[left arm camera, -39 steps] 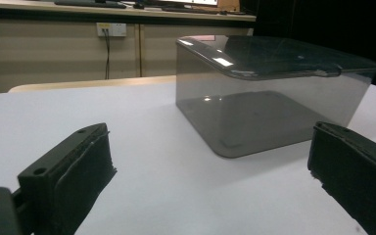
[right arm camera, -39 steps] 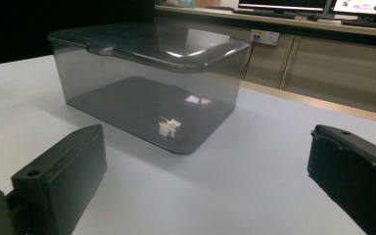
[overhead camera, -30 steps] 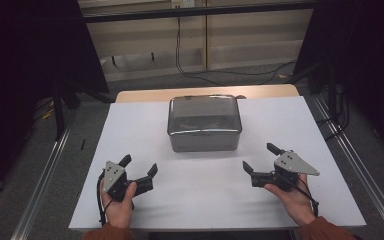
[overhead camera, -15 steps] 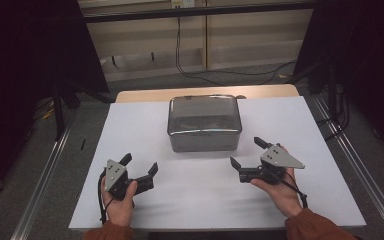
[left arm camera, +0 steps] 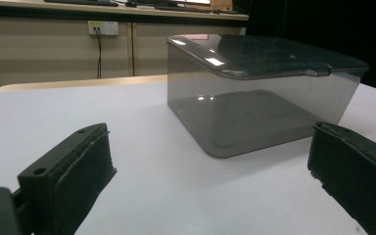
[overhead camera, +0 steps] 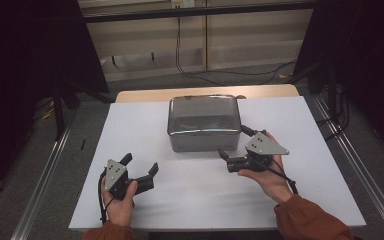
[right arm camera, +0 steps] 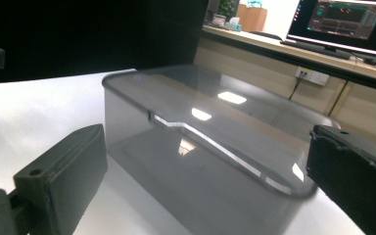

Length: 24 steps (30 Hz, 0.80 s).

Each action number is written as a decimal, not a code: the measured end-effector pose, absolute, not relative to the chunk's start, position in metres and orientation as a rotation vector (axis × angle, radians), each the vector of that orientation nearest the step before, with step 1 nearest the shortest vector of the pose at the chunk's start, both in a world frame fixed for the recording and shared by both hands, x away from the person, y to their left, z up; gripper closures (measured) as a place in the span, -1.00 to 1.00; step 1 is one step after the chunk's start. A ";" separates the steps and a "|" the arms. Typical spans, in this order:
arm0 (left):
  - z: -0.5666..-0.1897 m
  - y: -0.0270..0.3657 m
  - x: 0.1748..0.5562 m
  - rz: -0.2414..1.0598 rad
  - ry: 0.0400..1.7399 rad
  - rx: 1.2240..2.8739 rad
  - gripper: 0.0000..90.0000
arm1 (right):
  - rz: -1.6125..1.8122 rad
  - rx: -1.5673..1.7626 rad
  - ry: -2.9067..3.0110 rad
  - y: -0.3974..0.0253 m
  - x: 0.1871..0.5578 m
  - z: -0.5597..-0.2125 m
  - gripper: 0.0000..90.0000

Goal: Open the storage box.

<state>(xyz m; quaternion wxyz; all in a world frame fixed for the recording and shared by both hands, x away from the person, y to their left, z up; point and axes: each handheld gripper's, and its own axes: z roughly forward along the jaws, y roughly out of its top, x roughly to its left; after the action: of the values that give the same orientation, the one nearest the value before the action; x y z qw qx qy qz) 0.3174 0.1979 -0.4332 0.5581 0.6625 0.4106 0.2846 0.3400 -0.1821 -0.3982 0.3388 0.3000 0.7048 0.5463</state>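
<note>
My right gripper [overhead camera: 232, 151] has moved in, jaws apart, near the box [overhead camera: 203, 122] at mid-table, so I probably reach for its lid, while my left gripper [overhead camera: 141, 169] waits open.

The tabletop [overhead camera: 130, 130] is covered by a white sheet, with bare wood showing along its far edge. A smoky, translucent lidded box [overhead camera: 203, 122] sits directly on it, near the far middle.
</note>
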 end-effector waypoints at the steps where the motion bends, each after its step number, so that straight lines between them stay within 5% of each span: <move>1: -0.433 0.198 0.318 0.667 0.972 1.563 -0.94 | 1.423 0.781 1.836 -0.182 0.340 -0.398 -0.98; 24: -0.434 0.199 0.319 0.663 0.980 1.560 -0.94 | 1.156 0.496 1.837 -0.145 0.360 -0.392 -0.87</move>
<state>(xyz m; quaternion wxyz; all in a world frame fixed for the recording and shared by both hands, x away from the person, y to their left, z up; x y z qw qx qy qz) 0.3192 0.1990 -0.4341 0.5581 0.6612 0.4153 0.2809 0.3603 -0.1447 -0.3922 0.4419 0.1998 0.7401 0.4659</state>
